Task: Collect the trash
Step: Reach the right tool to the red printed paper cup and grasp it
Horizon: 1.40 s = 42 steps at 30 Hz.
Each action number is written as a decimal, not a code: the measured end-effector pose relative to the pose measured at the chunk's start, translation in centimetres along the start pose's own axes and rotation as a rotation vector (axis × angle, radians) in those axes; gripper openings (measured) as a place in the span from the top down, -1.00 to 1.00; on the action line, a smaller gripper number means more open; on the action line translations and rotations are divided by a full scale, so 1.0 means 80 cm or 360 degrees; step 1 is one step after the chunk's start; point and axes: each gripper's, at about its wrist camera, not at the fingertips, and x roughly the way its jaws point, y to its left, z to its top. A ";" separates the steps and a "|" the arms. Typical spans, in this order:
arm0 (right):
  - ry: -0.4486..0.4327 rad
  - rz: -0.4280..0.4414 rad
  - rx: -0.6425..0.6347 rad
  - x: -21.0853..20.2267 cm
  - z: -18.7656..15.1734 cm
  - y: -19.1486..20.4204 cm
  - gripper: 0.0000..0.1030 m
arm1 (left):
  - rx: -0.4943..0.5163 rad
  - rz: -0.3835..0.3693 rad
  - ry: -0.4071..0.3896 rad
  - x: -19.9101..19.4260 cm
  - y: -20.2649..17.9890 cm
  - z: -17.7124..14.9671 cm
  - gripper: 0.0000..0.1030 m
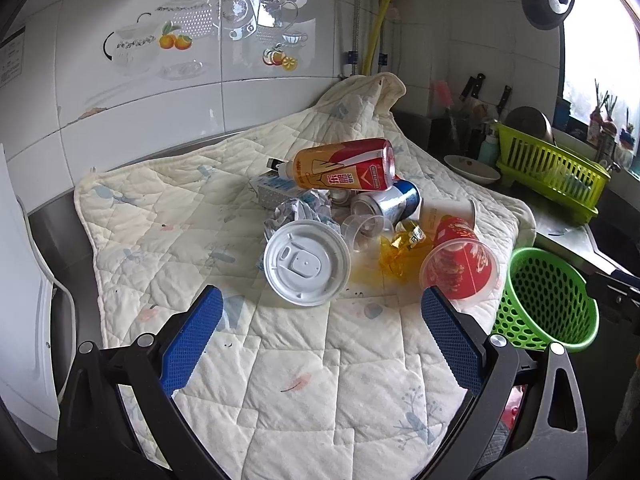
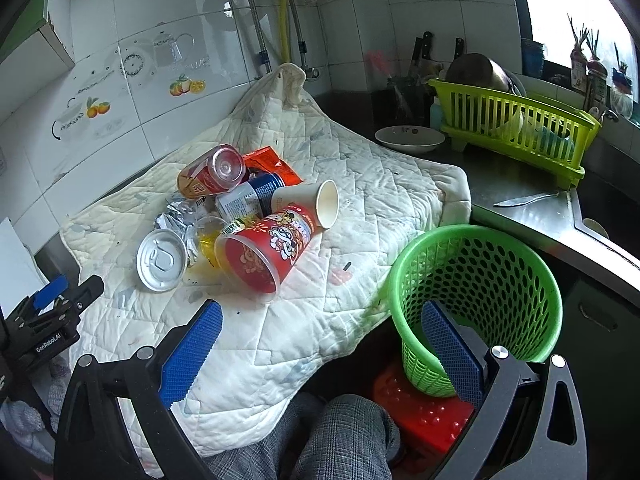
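A heap of trash lies on a quilted cream cloth (image 1: 280,360): an orange-red bottle (image 1: 344,164) on top, a blue-silver can (image 1: 388,200), a white-lidded cup (image 1: 306,262), a red printed plastic cup (image 1: 460,264) on its side, a paper cup (image 2: 308,200), a small clear cup (image 1: 366,230), a yellow wrapper (image 1: 400,244) and crumpled foil (image 2: 176,216). My left gripper (image 1: 322,300) is open just short of the lidded cup. My right gripper (image 2: 320,312) is open, nothing held, over the cloth's near edge. A green mesh basket (image 2: 480,280) stands right of the cloth, partly behind my right finger.
The basket sits on a red stool (image 2: 420,412) below the counter edge. A person's checked trouser leg (image 2: 340,440) is underneath. On the counter to the right are a white bowl (image 2: 408,138), a lime dish rack (image 2: 512,120) and a knife (image 2: 524,199). Tiled wall behind.
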 end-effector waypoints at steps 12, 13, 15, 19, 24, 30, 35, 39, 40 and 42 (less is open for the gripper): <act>0.0233 0.0214 0.0077 0.076 0.065 -0.001 -0.87 | -0.0045 0.0036 0.0022 0.013 0.025 0.000 -0.90; 0.0244 0.0210 0.0081 0.083 0.070 0.001 -0.87 | -0.0047 0.0040 0.0024 0.014 0.027 0.000 -0.90; 0.0278 0.0222 0.0097 0.097 0.078 0.001 -0.87 | -0.0051 0.0044 0.0031 0.018 0.031 0.000 -0.90; 0.0376 0.0277 0.0169 0.129 0.090 0.003 -0.86 | -0.0064 0.0040 0.0042 0.025 0.036 0.001 -0.90; 0.0517 0.0333 0.0291 0.175 0.097 0.000 -0.84 | -0.0066 0.0043 0.0061 0.035 0.042 0.003 -0.90; 0.0683 0.0414 0.0496 0.223 0.094 -0.012 -0.63 | -0.0057 0.0044 0.0073 0.044 0.049 0.008 -0.85; 0.0757 0.0436 0.0546 0.246 0.091 -0.011 -0.60 | -0.0041 0.0027 0.0068 0.051 0.050 0.015 -0.84; 0.0797 0.0472 0.0599 0.263 0.088 -0.011 -0.60 | -0.0017 -0.0003 0.0076 0.058 0.047 0.018 -0.81; 0.0808 0.0494 0.0617 0.267 0.086 -0.011 -0.59 | -0.0008 -0.0010 0.0080 0.060 0.045 0.019 -0.79; 0.0822 0.0547 0.0654 0.272 0.083 -0.013 -0.52 | 0.0020 -0.0017 0.0087 0.064 0.040 0.021 -0.76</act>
